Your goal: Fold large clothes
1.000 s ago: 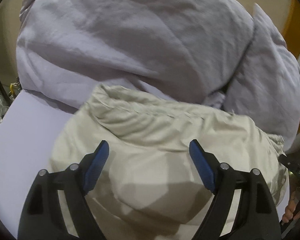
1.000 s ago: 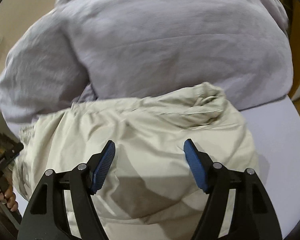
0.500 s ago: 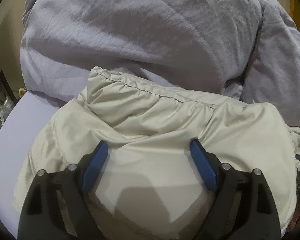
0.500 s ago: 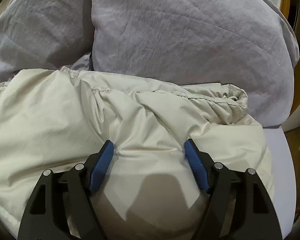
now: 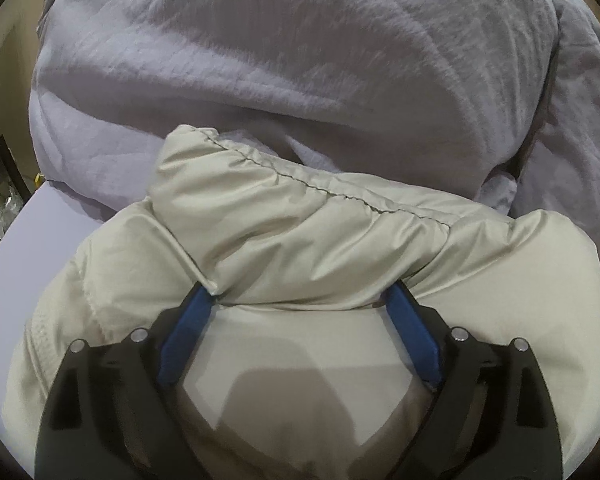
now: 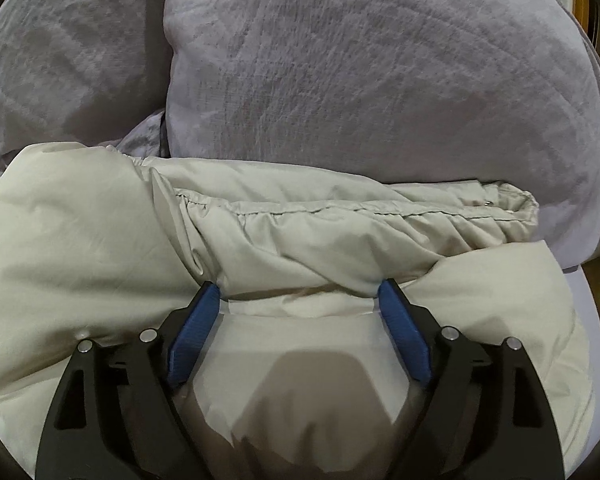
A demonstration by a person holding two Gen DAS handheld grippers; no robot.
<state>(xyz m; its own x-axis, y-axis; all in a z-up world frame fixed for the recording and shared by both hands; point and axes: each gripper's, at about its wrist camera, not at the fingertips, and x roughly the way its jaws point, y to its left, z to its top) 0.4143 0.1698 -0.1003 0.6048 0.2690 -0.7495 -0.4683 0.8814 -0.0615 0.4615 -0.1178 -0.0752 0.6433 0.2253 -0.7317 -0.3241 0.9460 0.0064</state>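
Claw status first: I read the left claw [image 5: 298, 300] and the right claw [image 6: 298, 294] both spread wide, pads pressed down on the cream puffer jacket [image 5: 340, 248], gripping nothing. The jacket lies bundled on the lavender bed sheet [image 5: 28, 248], its gathered hem [image 6: 360, 216] folded toward me. Beyond it sit grey pillows [image 6: 380, 80], touching the jacket's far edge. Risk, in my judgement: slick padded fabric may spring open when pressure lifts, undoing the fold.

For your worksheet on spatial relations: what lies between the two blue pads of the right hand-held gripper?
In the right wrist view, a bulge of the beige puffer jacket fills the gap in the open right hand-held gripper.
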